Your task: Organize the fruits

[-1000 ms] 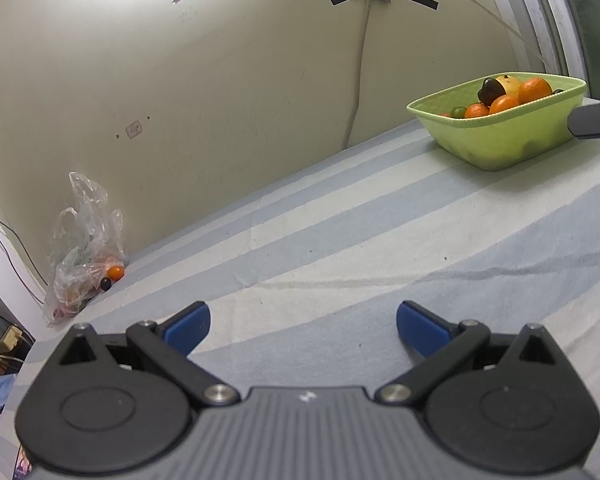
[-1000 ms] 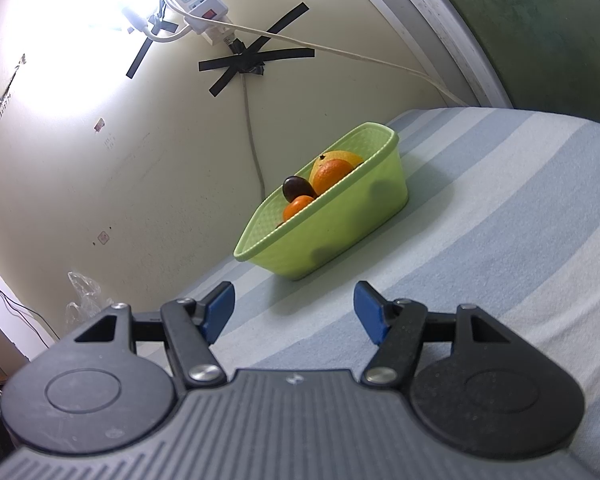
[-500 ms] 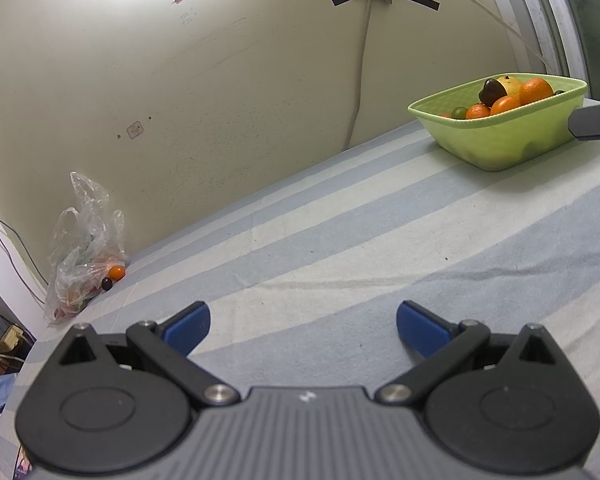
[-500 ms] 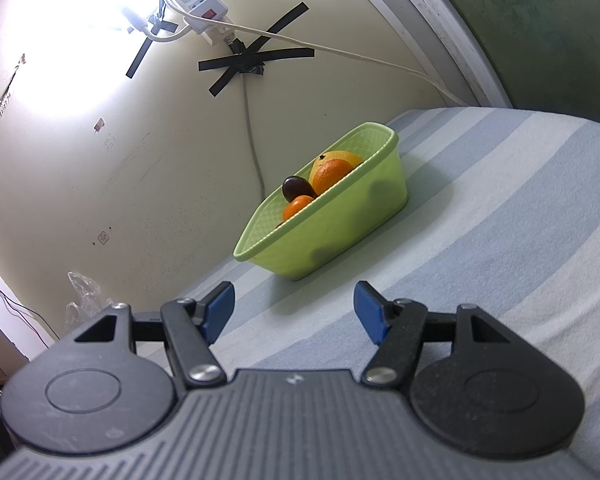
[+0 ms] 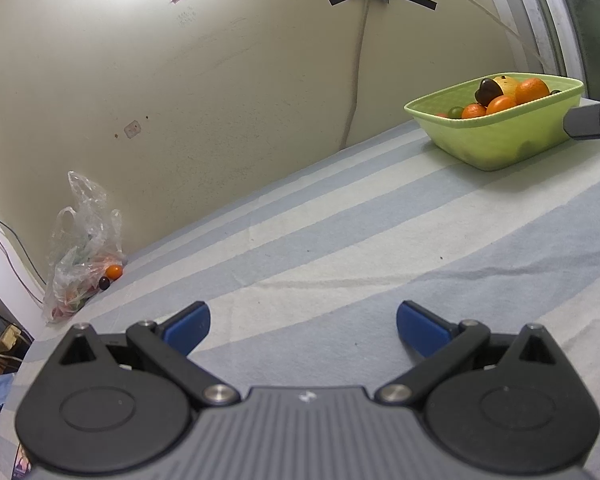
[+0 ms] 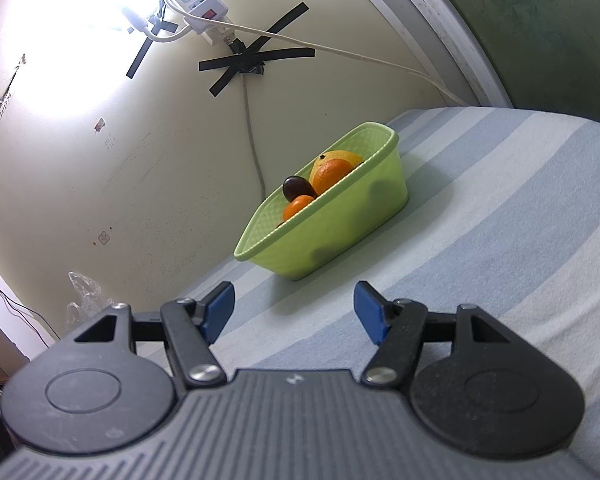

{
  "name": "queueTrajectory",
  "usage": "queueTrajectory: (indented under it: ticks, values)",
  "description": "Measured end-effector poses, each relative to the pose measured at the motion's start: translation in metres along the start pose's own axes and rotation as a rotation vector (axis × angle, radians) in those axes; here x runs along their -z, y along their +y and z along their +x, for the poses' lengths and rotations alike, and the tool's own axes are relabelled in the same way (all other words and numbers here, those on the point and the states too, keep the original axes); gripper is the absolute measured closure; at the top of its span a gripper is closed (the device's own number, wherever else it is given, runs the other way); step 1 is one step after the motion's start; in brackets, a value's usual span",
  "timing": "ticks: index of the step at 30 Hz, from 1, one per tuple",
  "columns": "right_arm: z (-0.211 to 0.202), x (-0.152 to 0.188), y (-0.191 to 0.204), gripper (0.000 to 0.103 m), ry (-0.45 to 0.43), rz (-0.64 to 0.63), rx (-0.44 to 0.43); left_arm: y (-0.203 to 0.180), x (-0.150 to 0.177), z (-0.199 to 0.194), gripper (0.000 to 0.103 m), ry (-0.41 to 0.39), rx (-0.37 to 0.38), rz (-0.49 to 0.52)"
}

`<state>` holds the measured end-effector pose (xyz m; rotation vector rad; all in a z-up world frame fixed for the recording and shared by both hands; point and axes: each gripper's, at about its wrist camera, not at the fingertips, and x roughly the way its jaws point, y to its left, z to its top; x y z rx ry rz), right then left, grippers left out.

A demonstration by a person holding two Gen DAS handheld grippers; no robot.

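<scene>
A light green basket (image 5: 496, 140) stands at the far right near the wall and holds oranges (image 5: 531, 90), a dark plum (image 5: 487, 90), a yellow fruit and a small green one. It also shows in the right wrist view (image 6: 340, 228), straight ahead. My left gripper (image 5: 303, 322) is open and empty, low over the striped cloth. My right gripper (image 6: 294, 308) is open and empty, a short way in front of the basket. A clear plastic bag (image 5: 80, 248) with more fruit lies at the far left by the wall, a small orange (image 5: 114, 271) and a dark fruit (image 5: 104, 283) at its mouth.
The surface is a blue and cream striped cloth (image 5: 340, 240). A wall runs along the back, with a cable (image 5: 356, 60) taped down it and a power strip (image 6: 204, 12) above. Part of the right gripper (image 5: 592, 120) shows at the left view's right edge.
The left view has shifted very slightly, so the basket sits a touch higher. The right gripper has not moved. Both stay open.
</scene>
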<state>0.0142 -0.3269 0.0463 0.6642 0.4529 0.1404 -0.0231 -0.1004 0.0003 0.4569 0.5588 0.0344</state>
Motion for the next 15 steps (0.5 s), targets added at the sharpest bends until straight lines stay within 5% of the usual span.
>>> queueTrajectory:
  ticks: [15]
  values:
    - [0.0006, -0.0009, 0.0006, 0.035, 0.003, -0.009, 0.01, 0.0078, -0.0008, -0.0011, 0.0, 0.028, 0.117, -0.038]
